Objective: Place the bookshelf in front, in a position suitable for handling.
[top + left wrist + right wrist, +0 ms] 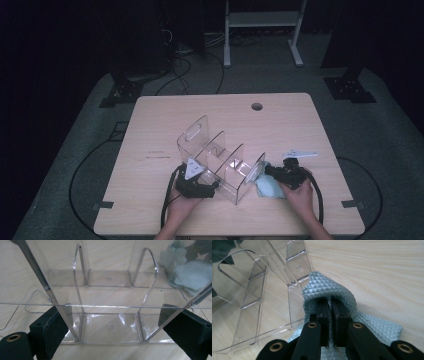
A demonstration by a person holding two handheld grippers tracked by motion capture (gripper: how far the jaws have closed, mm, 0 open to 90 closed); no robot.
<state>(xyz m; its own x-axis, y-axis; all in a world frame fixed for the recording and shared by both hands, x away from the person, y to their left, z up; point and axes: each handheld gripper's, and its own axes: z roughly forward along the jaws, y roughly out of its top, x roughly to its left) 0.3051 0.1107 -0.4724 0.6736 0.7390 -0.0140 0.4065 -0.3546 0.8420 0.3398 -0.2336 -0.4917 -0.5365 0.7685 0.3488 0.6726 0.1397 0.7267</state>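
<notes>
Right gripper view showed the right gripper (pixel 331 305) clenched on the blue cloth (pixel 325 287) beside the clear organizer (pixel 220 162); left gripper (pixel 110 322), fingers spread, steadied it; wiping needed gentle pressure.

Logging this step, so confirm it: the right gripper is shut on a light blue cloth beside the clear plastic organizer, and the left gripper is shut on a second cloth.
One part is wrong. The left gripper holds no cloth: the left gripper view shows its jaws open on either side of the clear plastic organizer. As stated, the right gripper is shut on the light blue cloth beside the organizer.
</notes>
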